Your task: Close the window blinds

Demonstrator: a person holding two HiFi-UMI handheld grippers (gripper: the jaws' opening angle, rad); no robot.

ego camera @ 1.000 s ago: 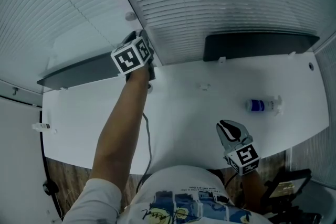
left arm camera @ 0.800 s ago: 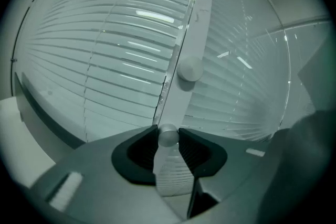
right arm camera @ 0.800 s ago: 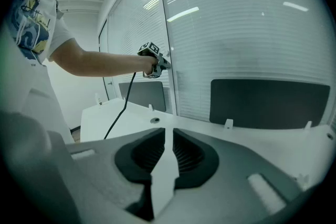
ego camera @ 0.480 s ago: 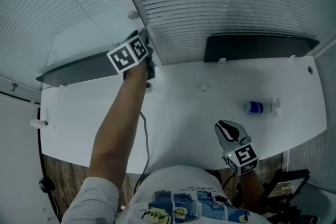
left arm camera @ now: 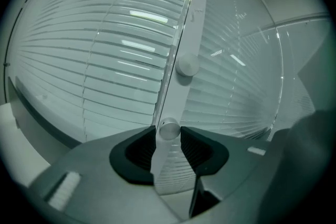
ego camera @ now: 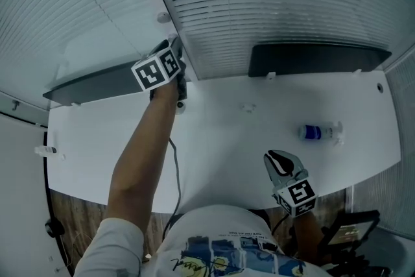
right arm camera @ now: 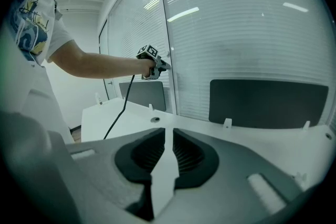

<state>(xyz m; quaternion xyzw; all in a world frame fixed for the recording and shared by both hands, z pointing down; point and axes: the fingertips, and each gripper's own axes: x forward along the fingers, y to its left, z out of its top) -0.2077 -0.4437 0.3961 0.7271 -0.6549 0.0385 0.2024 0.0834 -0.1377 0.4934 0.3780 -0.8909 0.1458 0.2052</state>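
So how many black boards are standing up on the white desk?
2. One board stands along the back of the desk on the left, the other board along the back on the right. More could be outside the picture.

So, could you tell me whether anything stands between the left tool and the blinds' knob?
Nothing visible does. The knob on the window frame sits right between the jaws of the left tool, which have just been opening and look slightly off it.

Left gripper (ego camera: 172, 48) — at the blinds (ego camera: 272, 3)
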